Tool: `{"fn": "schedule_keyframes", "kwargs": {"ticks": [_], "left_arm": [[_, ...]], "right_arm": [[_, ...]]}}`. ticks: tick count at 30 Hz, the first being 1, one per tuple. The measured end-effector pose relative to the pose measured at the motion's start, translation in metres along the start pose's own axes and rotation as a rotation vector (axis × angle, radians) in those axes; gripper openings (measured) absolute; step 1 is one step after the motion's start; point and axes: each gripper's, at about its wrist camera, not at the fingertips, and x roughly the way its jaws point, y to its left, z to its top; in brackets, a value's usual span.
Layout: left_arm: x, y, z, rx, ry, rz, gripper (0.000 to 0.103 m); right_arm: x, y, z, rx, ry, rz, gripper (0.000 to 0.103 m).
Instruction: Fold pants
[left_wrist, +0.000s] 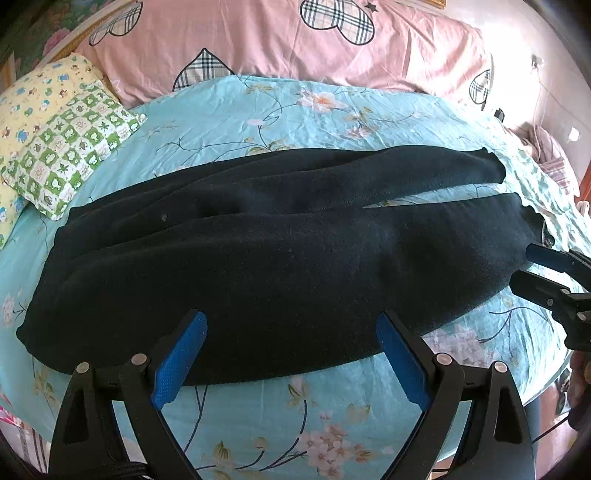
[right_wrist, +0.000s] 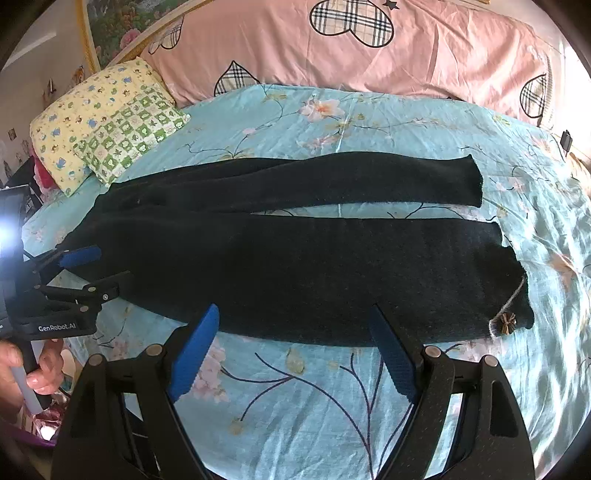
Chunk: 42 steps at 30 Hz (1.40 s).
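Left wrist view: the black pants (left_wrist: 280, 258) lie spread flat across the bed (left_wrist: 258, 417), waist toward the checked pillow (left_wrist: 66, 155), both legs stretching away from it side by side. No fold shows yet, so the whole job looks still ahead. The left gripper (left_wrist: 291, 354) hangs over the near edge of the pants, fingers spread wide and empty.

Right wrist view: the right gripper (right_wrist: 295, 350) hovers near the cuff end, far from the pillow, fingers wide apart, gripping nothing. A small brown ornament (right_wrist: 505, 323) sits at the near cuff. The bed wears a turquoise flowered sheet; beyond the pants lies a pink quilt (right_wrist: 369, 55) with plaid hearts.
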Motion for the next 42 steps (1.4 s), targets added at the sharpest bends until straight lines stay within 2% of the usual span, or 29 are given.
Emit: {"fn": "schedule_keyframes", "kwargs": {"ticks": [42], "left_arm": [[-0.001, 0.000, 0.010, -0.003, 0.000, -0.042, 0.094]], "right_arm": [[0.001, 0.005, 0.004, 0.008, -0.017, 0.021, 0.084]]}}
